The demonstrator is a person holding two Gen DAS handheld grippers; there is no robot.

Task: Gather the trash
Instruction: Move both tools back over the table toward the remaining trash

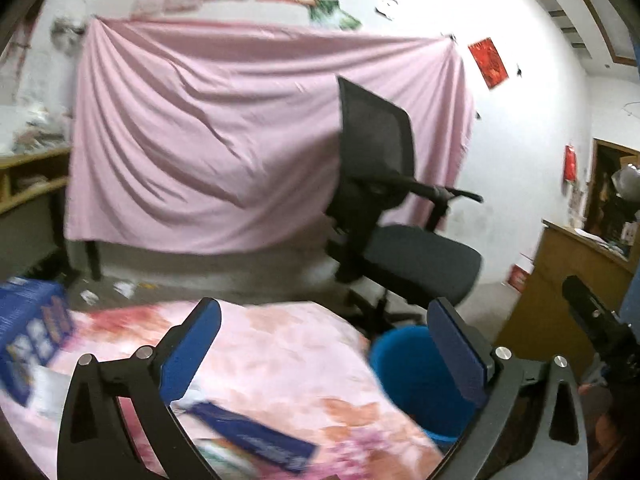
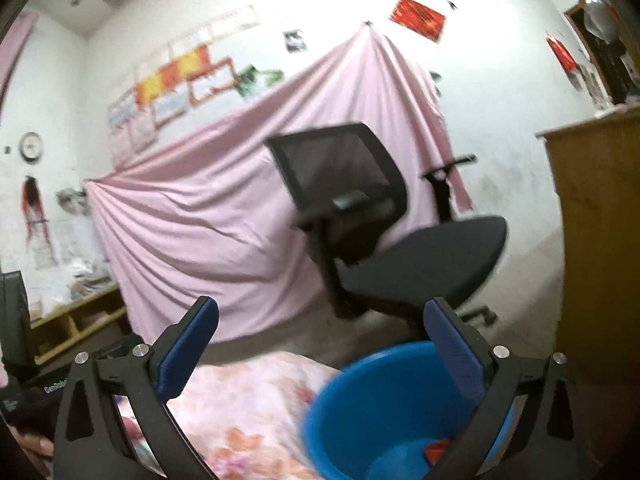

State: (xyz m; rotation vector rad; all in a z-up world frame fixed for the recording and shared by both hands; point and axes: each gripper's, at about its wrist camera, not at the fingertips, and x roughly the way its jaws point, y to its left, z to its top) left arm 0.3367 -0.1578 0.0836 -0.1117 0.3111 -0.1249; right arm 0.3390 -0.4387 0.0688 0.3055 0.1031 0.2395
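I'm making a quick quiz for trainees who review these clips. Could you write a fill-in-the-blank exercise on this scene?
1. The bucket beside the floral-covered table is coloured ____.
2. The jaws of the left gripper and the right gripper both stand ____, holding nothing.
3. Behind the black office chair, a ____ sheet hangs over the wall.
4. The flat wrapper below the left gripper lies on the ____.

Missing words: blue; open; pink; table
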